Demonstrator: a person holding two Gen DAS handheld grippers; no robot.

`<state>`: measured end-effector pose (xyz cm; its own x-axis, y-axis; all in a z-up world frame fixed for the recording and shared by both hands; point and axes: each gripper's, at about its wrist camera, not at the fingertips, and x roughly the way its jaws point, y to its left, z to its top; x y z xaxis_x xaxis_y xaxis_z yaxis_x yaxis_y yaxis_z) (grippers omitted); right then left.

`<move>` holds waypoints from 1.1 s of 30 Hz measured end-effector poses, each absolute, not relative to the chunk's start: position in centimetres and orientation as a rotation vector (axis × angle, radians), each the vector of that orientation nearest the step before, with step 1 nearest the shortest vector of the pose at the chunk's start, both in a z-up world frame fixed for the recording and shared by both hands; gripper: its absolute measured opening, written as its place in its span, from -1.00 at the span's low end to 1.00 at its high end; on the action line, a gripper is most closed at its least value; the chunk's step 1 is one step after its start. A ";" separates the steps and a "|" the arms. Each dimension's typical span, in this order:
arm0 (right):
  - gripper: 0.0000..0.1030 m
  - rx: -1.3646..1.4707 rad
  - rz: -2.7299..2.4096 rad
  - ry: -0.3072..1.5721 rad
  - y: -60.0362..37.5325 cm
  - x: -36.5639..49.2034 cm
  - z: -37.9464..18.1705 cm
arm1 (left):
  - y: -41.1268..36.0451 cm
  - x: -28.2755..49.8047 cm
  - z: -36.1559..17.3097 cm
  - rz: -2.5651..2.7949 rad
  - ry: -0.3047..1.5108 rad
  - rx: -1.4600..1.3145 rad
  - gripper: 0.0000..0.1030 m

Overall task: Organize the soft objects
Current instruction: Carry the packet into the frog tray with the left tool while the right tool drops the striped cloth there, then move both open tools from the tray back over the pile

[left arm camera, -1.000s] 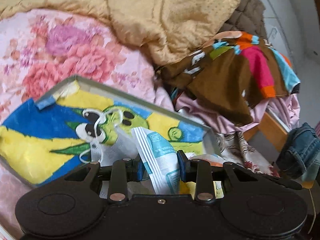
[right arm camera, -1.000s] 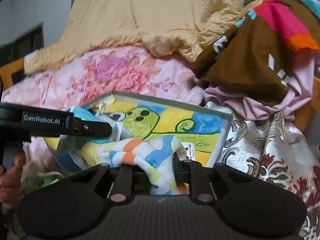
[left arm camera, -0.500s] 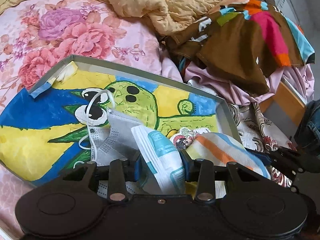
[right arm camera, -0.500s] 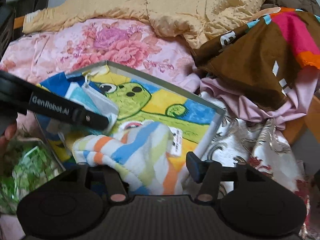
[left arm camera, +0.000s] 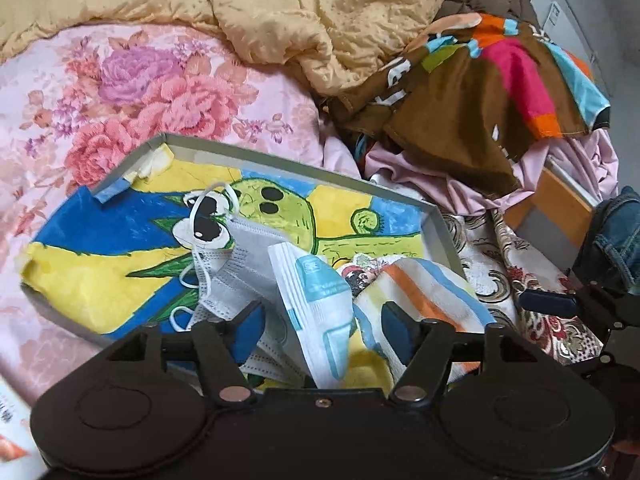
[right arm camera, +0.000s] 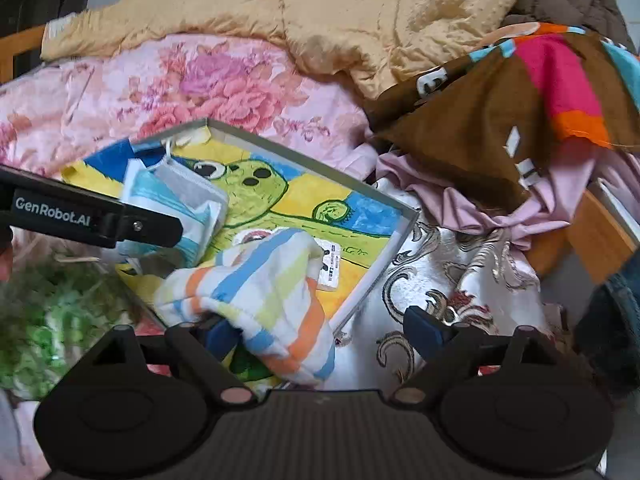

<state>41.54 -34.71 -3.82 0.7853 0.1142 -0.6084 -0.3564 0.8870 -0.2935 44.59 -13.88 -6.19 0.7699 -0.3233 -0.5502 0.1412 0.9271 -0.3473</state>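
Note:
A shallow grey tray [left arm camera: 444, 232] with a green cartoon picture lies on the bed; it also shows in the right wrist view [right arm camera: 400, 236]. My left gripper [left arm camera: 322, 330] is open over its near edge; a white-and-blue mask packet [left arm camera: 320, 304] and grey face masks [left arm camera: 240, 264] lie loose between the fingers. The packet shows in the right wrist view [right arm camera: 176, 204]. My right gripper [right arm camera: 320, 334] is open, and the striped towel [right arm camera: 260, 292] rests in the tray against its left finger. The towel shows in the left wrist view [left arm camera: 432, 292].
A pink floral bedspread [left arm camera: 140, 92] surrounds the tray, with a tan quilt [left arm camera: 280, 12] behind. A brown multicoloured cloth [left arm camera: 480, 96] and pink fabric [right arm camera: 480, 204] are piled at right. Jeans [left arm camera: 616, 240] hang far right. Something green [right arm camera: 52, 328] lies left of the tray.
Both grippers have opened. The left let go of the mask packet, the right let go of the striped towel; both now rest in the tray.

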 end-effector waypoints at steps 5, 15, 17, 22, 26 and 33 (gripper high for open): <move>0.78 -0.314 0.275 0.539 -35.6 38.9 -1.8 | -12.8 41.5 -4.6 -0.246 0.559 -0.292 0.47; 0.94 -0.164 0.273 0.383 -34.7 33.5 2.6 | -9.9 34.3 -0.4 -0.235 0.418 -0.244 0.75; 0.95 -0.153 0.277 0.359 -34.1 32.4 3.2 | -8.9 32.8 0.2 -0.228 0.394 -0.245 0.84; 0.99 -0.119 0.289 0.295 -32.4 29.3 4.4 | -6.0 29.4 1.2 -0.201 0.360 -0.254 0.88; 0.99 -0.113 0.294 0.243 -30.7 26.8 5.1 | -3.6 26.8 1.3 -0.177 0.337 -0.251 0.89; 0.99 -0.078 0.332 0.211 -28.4 23.5 5.6 | -1.1 23.0 1.0 -0.107 0.340 -0.273 0.95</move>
